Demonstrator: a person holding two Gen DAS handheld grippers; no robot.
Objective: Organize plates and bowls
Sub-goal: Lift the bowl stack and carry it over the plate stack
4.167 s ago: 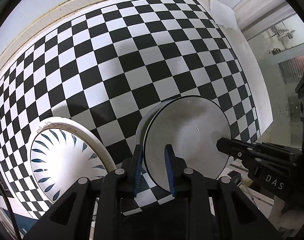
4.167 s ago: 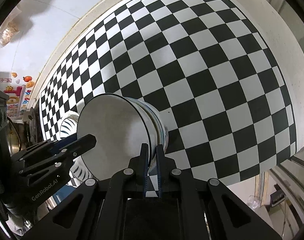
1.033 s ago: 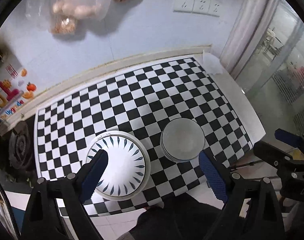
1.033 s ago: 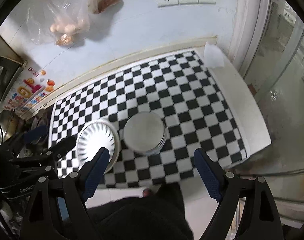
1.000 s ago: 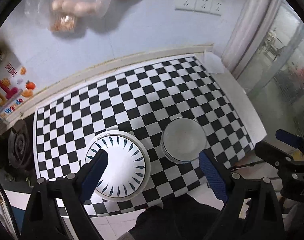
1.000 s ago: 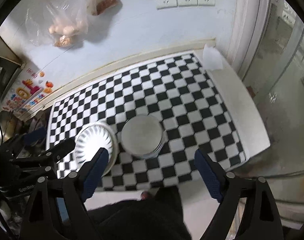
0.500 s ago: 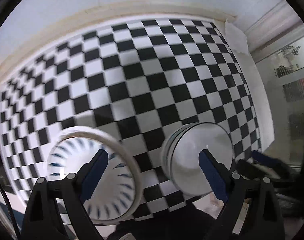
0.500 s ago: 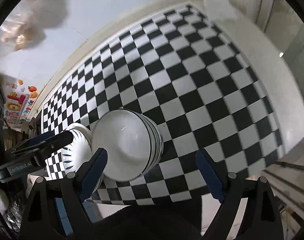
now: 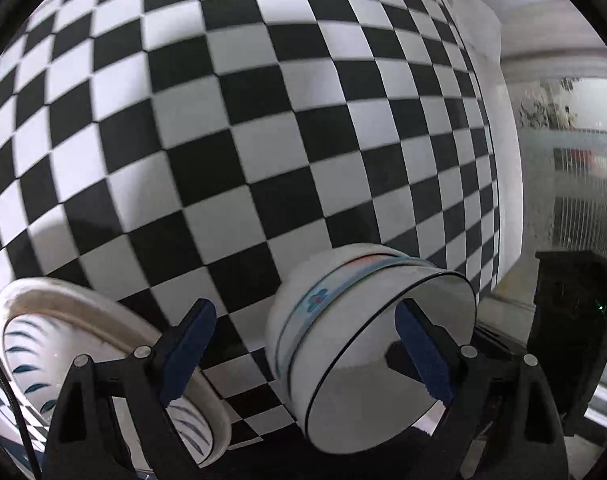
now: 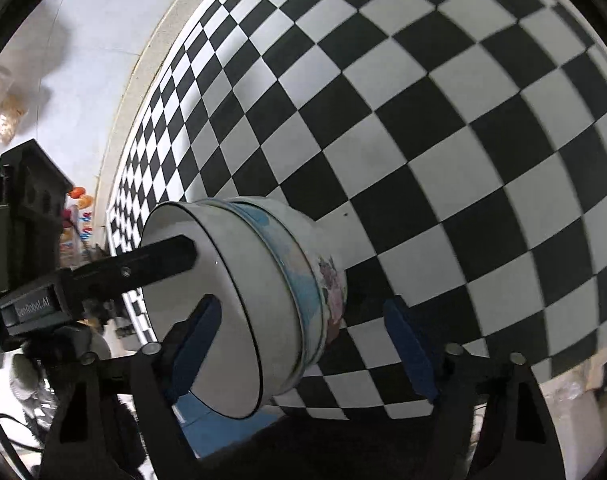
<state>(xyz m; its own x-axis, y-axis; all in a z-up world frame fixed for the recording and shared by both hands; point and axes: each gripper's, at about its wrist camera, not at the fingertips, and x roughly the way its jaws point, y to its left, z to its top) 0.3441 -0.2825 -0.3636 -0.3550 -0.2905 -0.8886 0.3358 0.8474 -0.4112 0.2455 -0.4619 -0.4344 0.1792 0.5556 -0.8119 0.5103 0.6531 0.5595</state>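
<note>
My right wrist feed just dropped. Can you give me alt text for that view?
The open right gripper straddles the rim of a stack of nested bowls on the checkered mat, one fingertip inside the top bowl, one outside. The left gripper's finger reaches over the top bowl from the left.

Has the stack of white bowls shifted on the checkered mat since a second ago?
Cannot tell. The stack of white bowls looms larger against the black-and-white checkered mat, but that fits the cameras descending; it remains beside the blue-patterned white plate.

black-and-white checkered tabletop [image 9: 263, 128] against a pale wall [image 10: 95, 40].
</note>
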